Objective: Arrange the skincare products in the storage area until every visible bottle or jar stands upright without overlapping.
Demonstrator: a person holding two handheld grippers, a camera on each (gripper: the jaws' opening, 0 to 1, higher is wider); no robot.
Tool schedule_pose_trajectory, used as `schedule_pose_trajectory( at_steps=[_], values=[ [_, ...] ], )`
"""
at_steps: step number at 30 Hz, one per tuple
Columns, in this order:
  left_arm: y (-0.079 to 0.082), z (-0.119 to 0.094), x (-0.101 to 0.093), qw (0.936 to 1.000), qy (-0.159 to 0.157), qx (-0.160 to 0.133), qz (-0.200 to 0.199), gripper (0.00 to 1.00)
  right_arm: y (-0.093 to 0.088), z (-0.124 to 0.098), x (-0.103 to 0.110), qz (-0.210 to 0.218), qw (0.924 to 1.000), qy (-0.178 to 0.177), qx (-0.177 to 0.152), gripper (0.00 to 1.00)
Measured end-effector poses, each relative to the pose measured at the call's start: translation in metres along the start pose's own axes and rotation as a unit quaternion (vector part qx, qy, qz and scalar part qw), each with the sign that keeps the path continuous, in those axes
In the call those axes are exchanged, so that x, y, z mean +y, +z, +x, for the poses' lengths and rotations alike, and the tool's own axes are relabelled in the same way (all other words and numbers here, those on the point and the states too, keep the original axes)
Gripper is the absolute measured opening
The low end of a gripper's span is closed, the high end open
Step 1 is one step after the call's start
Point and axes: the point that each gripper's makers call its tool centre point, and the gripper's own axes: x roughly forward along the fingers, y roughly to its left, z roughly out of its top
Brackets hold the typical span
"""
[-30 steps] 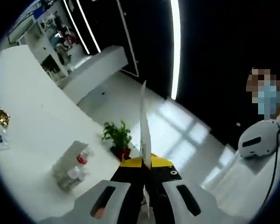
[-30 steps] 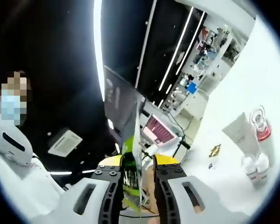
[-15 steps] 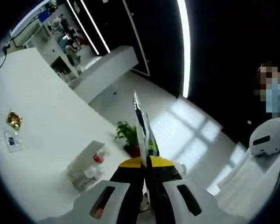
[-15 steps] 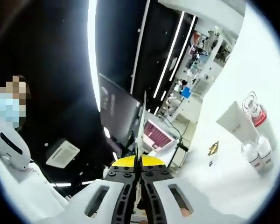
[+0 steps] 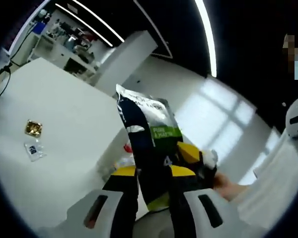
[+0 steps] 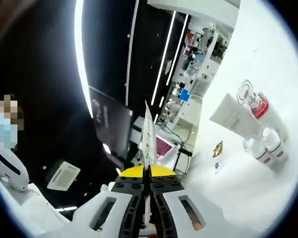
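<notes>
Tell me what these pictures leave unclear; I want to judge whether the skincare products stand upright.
- Left gripper view: the dark sachet held in the left gripper hides most of the bottles.
- Right gripper view: the white tube, red-capped bottle and two small jars are small and warped near the edge; tilt unclear.
- Both views: print on the sachet and small packets is too small to read.

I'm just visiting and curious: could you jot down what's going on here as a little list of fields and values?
Held item: dark foil pouch with a green label, seen edge-on in the right gripper view
Left gripper: shut on the pouch
Right gripper: shut on the pouch
Surface: white table
Skincare group: white tube, red-capped bottle, two small white-capped jars, close together
Loose bits: gold-wrapped piece, small clear packet
</notes>
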Motion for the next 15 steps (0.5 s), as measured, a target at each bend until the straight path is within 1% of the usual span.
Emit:
schedule_pose_trajectory(
  at_steps=[3, 5, 7, 9, 11, 14, 15],
  values=[
    [-0.003, -0.002, 0.005, 0.9999, 0.015, 0.007, 0.004, 0.16, -0.003, 0.001, -0.007, 0.002, 0.9999, -0.015, 0.005, 0.01],
    [-0.005, -0.003, 0.009, 0.9996, 0.025, 0.014, 0.003, 0.11, -0.005, 0.002, -0.012, 0.001, 0.9996, -0.027, 0.011, 0.01],
    [-0.006, -0.005, 0.012, 0.9993, 0.031, 0.019, 0.001, 0.05, -0.008, 0.002, -0.02, -0.008, 0.9987, -0.046, 0.023, 0.01],
    [-0.008, -0.006, 0.014, 0.9989, 0.038, 0.027, -0.001, 0.03, -0.011, 0.004, -0.022, -0.012, 0.9982, -0.051, 0.03, 0.01],
    [-0.011, -0.006, 0.018, 0.9981, 0.049, 0.035, 0.013, 0.03, -0.014, 0.005, -0.027, -0.025, 0.9969, -0.063, 0.039, 0.01],
    [-0.012, -0.006, 0.026, 0.997, 0.065, 0.04, 0.014, 0.01, -0.019, 0.006, -0.034, -0.051, 0.9939, -0.08, 0.056, 0.02],
    [-0.013, -0.006, 0.03, 0.9962, 0.072, 0.046, 0.017, 0.01, -0.021, 0.005, -0.038, -0.062, 0.9921, -0.087, 0.066, 0.02]
  ],
)
